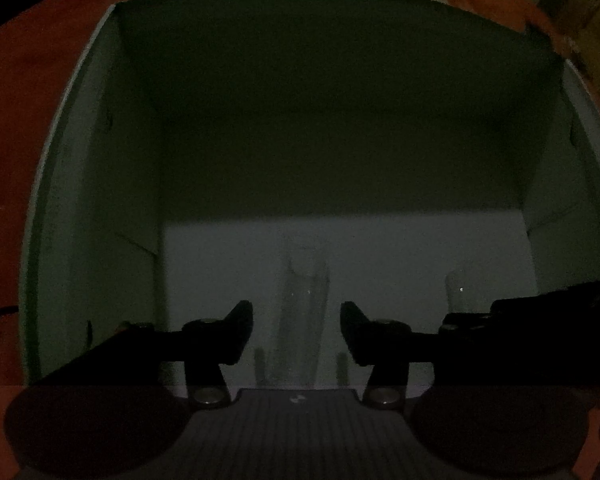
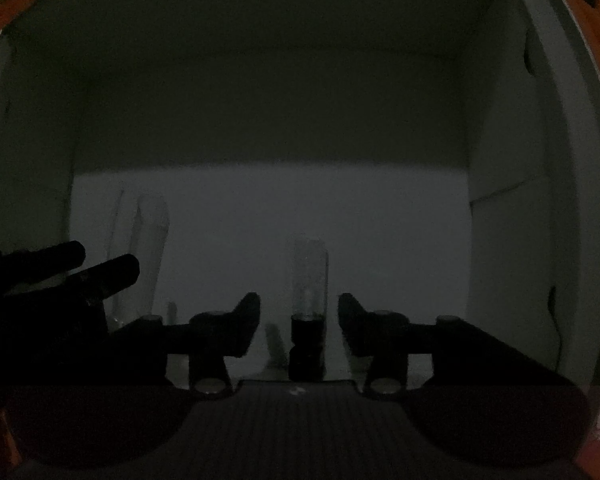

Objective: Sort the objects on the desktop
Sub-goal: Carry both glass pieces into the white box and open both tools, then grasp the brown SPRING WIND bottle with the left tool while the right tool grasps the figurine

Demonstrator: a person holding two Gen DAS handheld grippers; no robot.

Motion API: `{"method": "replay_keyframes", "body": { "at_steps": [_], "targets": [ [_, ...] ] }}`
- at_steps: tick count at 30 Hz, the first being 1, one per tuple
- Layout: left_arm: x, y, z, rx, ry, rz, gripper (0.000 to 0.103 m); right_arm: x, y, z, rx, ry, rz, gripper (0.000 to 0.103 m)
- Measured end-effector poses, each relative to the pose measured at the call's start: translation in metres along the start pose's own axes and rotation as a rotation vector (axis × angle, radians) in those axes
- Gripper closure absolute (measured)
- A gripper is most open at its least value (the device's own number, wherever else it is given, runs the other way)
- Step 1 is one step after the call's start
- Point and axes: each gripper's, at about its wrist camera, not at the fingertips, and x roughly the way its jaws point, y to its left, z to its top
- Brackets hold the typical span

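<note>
Both grippers reach into a dim white box [image 1: 100,168] resting on an orange cloth [image 1: 28,100]. The left gripper [image 1: 297,320] hangs released, jaws apart, with a clear tube-like object [image 1: 302,312] lying on the box floor between and just beyond its fingertips. The right gripper [image 2: 299,316] is likewise spread wide; a second clear item with a dark base [image 2: 307,312] lies between its jaws, untouched by either. Two clear objects show in each view; what they are cannot be told in this gloom.
</note>
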Motion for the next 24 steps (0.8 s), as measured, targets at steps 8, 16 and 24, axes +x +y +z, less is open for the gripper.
{"method": "replay_keyframes", "body": {
  "at_steps": [8,16,24],
  "targets": [
    [-0.026,0.008,0.001,-0.053,-0.085,-0.027,0.016,-0.019,-0.005,-0.004,0.045,-0.060,0.017,0.030],
    [-0.067,0.010,0.011,-0.020,-0.165,-0.073,0.010,-0.060,-0.011,-0.004,0.054,-0.119,0.093,0.021],
    [-0.104,0.035,0.035,-0.038,-0.226,-0.102,0.009,-0.106,-0.024,0.013,0.101,-0.167,0.175,0.020]
  ]
}}
